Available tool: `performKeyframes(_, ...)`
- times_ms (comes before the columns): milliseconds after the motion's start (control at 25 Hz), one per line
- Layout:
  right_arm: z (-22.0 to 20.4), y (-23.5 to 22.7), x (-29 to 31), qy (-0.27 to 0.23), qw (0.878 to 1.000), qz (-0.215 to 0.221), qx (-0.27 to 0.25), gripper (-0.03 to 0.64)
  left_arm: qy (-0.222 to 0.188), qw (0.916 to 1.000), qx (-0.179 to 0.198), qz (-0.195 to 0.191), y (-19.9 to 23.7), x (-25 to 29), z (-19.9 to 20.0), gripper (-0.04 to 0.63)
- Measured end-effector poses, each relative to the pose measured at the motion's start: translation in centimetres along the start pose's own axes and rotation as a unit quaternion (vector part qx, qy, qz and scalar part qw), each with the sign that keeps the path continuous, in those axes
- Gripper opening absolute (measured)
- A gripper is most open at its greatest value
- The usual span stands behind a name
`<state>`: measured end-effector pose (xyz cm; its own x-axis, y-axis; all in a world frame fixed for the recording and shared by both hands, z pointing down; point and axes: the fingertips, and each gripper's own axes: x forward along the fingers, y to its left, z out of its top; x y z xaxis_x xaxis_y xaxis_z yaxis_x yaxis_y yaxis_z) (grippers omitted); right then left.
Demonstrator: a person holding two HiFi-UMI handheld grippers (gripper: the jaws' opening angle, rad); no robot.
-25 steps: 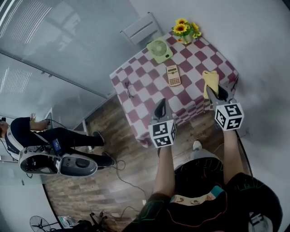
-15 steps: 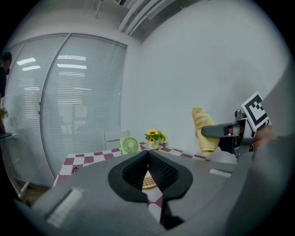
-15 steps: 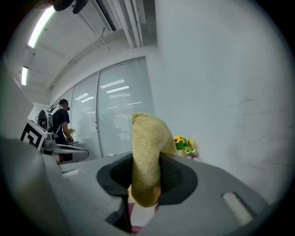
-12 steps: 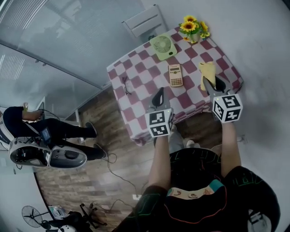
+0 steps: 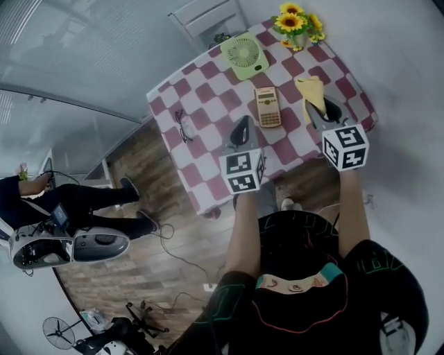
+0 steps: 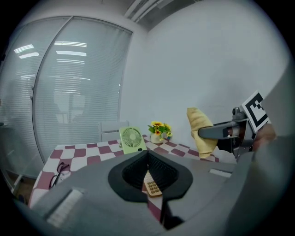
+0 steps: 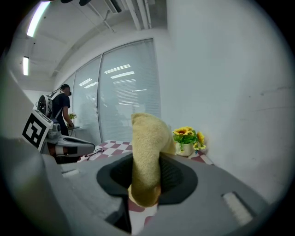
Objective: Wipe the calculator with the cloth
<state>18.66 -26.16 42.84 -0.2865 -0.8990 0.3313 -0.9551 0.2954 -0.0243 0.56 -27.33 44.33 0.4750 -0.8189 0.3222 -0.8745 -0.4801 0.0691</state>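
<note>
A beige calculator (image 5: 267, 107) lies flat near the middle of the checkered table (image 5: 208, 90). In the head view my left gripper (image 5: 241, 126) hovers just left of it and nearer to me, shut and empty. Through the left gripper (image 6: 147, 154) view I see the calculator (image 6: 152, 185) just beyond the jaws. My right gripper (image 5: 316, 109) is shut on a yellow cloth (image 5: 309, 90), held to the right of the calculator. In the right gripper (image 7: 146, 161) view the cloth (image 7: 146, 152) stands up folded between the jaws.
A green fan (image 5: 245, 54) and a pot of sunflowers (image 5: 297, 21) stand at the table's far side. Glasses (image 5: 182, 125) lie at its left. On the wood floor at left are a person (image 5: 76, 201) and a white machine (image 5: 69, 246). A wall runs along the right.
Both grippers have moved forward from the table's near edge to over the tabletop. The cloth, still held, now hangs beside the calculator.
</note>
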Motion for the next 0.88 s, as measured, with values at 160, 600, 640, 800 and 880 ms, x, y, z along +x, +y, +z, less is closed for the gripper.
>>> performKeyframes(160, -0.9, -0.2, 4.0, 0.034, 0.999, 0.008, -0.024, 0.123, 0.024, 0.9995, -0.019, 0.0, 2.0, 2.6, -1.8, 0.011)
performKeyframes(600, -4.1, 3.2, 12.7, 0.144, 0.967, 0.107, -0.183, 0.123, 0.071, 0.9957, -0.057, -0.013, 4.4, 6.5, -4.8, 0.011)
performKeyframes(640, -4.4, 3.6, 13.4, 0.152, 0.961, 0.117, -0.198, 0.123, 0.073, 0.9955, -0.06, -0.013, 4.7, 6.8, -5.0, 0.011)
performKeyframes(800, -5.5, 4.6, 15.8, 0.181, 0.933, 0.153, -0.271, 0.123, 0.08, 0.9945, -0.066, -0.015, 5.6, 7.9, -5.5, 0.011)
performKeyframes(880, -6.1, 4.9, 16.9, 0.197, 0.914, 0.171, -0.312, 0.123, 0.082, 0.9944, -0.065, -0.015, 6.2, 8.4, -5.7, 0.011)
